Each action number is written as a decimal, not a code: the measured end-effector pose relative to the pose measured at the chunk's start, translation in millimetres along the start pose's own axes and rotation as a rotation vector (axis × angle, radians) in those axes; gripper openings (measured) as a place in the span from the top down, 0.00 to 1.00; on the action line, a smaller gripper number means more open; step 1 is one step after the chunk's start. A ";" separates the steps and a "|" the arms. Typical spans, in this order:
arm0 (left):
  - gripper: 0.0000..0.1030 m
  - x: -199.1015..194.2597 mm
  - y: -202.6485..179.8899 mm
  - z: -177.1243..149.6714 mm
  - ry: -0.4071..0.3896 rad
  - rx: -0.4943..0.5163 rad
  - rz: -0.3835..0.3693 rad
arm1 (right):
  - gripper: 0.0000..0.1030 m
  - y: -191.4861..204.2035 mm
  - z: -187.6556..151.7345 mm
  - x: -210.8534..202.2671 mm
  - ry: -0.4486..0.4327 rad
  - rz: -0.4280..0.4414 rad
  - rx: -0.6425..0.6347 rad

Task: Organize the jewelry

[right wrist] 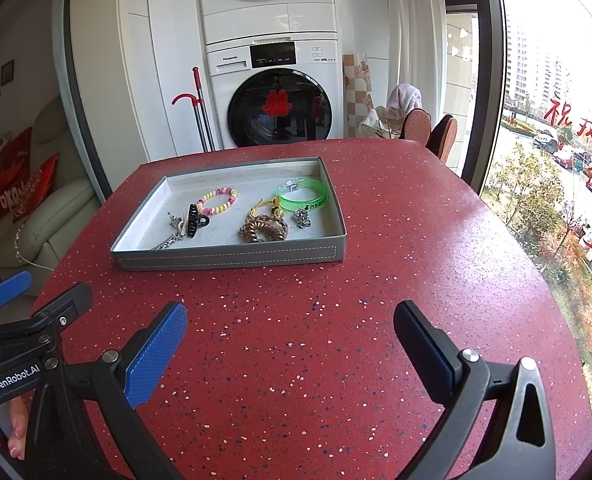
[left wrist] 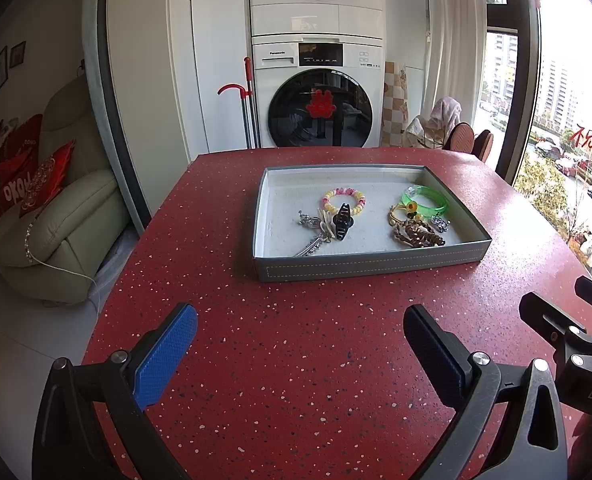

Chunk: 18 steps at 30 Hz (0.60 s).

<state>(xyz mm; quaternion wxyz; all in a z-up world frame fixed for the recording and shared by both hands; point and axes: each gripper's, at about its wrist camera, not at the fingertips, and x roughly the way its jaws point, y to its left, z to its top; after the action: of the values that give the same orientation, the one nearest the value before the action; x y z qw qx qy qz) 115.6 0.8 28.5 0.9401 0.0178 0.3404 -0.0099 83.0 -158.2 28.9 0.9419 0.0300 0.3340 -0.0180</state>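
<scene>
My left gripper (left wrist: 300,334) hangs above the red speckled table (left wrist: 296,380), its two fingers spread wide, blue pads (left wrist: 164,356) facing each other across bare tabletop. Nothing sits between them and they touch nothing. My right gripper (right wrist: 290,332) is the same: jaws fully apart, empty, poised over the table near its front edge. The two tools sit side by side, each one's black frame showing at the edge of the other's view.

The jewelry all lies in the shallow grey tray (left wrist: 372,266) farther back on the table, well clear of both claws. In its left half I see a pink-and-yellow beaded bracelet (left wrist: 343,200), with a black hair claw (left wrist: 343,222) just in front of it and touching silver pieces (left wrist: 312,236) beside it. In the right half sits a translucent green bangle (left wrist: 426,198), with a brown coiled piece (left wrist: 418,234) in front of it and a small silver charm (left wrist: 440,223) close by.

Fingertips of my left hand (right wrist: 16,432) show beneath that gripper's handle.
</scene>
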 end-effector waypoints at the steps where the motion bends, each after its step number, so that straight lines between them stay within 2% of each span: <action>1: 0.00 0.2 0.2 0.1 0.000 0.001 0.001 | 0.00 0.0 0.1 0.0 0.000 0.001 0.000; 18: 0.00 2.2 -0.5 -5.0 0.008 -0.005 0.002 | 0.00 1.8 -2.6 -0.1 0.005 0.003 -0.001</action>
<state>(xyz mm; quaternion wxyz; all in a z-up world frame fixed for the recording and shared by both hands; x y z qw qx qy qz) 114.1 0.5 23.2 0.9387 0.0159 0.3443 -0.0079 81.4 -156.3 26.9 0.9412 0.0301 0.3361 -0.0163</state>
